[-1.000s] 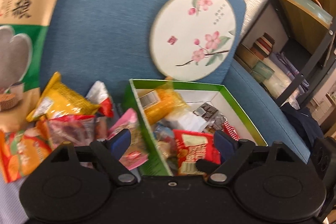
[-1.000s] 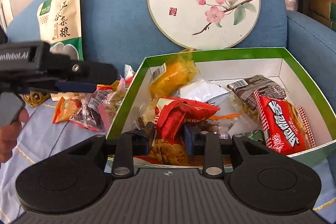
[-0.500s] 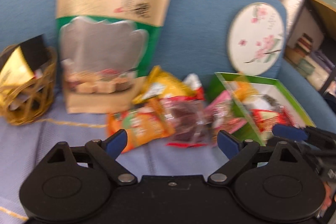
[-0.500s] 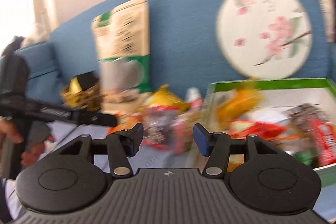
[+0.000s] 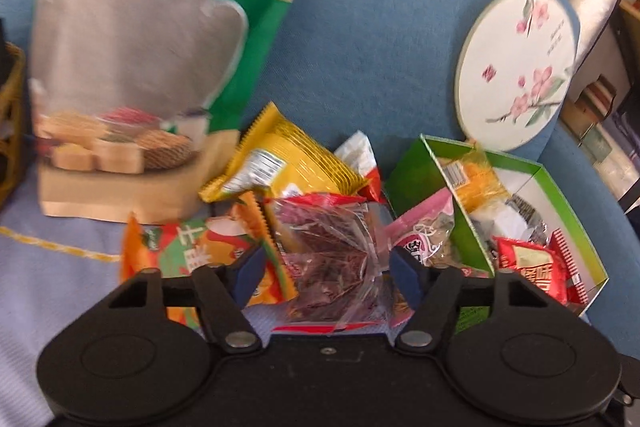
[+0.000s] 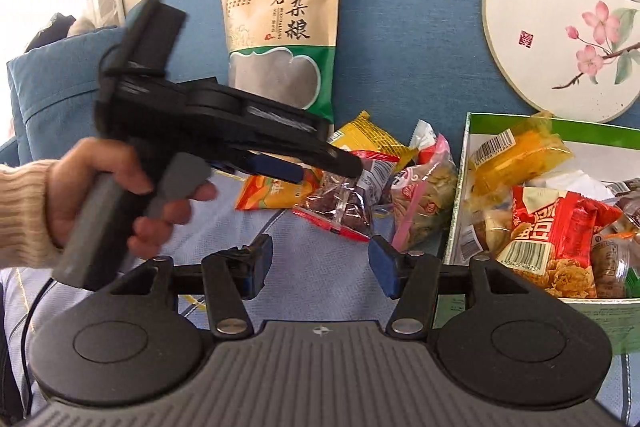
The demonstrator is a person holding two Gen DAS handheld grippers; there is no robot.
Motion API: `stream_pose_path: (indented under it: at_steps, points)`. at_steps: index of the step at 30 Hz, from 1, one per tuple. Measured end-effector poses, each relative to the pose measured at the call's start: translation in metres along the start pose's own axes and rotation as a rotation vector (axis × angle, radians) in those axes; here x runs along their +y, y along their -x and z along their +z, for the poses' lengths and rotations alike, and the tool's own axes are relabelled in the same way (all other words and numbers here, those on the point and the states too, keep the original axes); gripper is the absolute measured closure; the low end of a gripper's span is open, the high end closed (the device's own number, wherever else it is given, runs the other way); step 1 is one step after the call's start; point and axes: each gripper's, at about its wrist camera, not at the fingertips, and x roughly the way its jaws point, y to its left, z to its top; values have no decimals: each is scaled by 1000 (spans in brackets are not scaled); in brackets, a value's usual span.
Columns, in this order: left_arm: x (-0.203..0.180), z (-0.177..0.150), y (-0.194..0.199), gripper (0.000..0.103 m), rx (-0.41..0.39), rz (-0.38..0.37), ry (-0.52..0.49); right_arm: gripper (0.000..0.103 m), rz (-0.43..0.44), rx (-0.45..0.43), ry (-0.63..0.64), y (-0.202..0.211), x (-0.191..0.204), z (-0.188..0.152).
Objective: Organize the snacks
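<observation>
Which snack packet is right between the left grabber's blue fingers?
The clear packet with dark red snacks and red edges. The closing left gripper straddles it; the orange packet lies to its left, the pink one to its right.

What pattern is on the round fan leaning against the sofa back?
Pink blossoms on a cream round fan; clearest in the right wrist view.

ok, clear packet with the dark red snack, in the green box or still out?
Out. The clear packet lies on the cloth left of the green box, between the closing left claw's fingers, not yet gripped.
</observation>
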Motion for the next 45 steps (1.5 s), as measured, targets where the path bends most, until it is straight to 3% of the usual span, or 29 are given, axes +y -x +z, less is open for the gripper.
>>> stream_pose_path:
  at_steps: [3,10,14,15,17,29,30,32,35,45]
  points:
    - [2,-5,-4,57,24,-44,-1,13,-3,7,-4,-2,-2,1]
    - [6,-36,29,57,154,-165,26,12,22,37,-1,-4,3,0]
    - [10,-53,59,45,144,-168,48,10,71,78,-27,-9,7,-4]
    - [13,-54,66,31,129,-165,58,9,74,84,-29,-10,8,-6]
    - [16,-54,73,14,130,-179,75,9,75,102,-33,-14,10,-9]
    - [26,-63,52,12,195,-186,121,9,132,151,-90,-26,14,-18]
    - [26,-64,50,15,198,-192,129,12,133,156,-91,-28,15,-18]
    - [25,-65,51,25,188,-191,118,33,128,172,-87,-32,16,-19]
    - [18,-63,58,35,166,-196,95,51,95,170,-76,-28,16,-17]
    - [-33,-17,82,36,48,-261,-27,55,36,-38,-19,22,5,13]
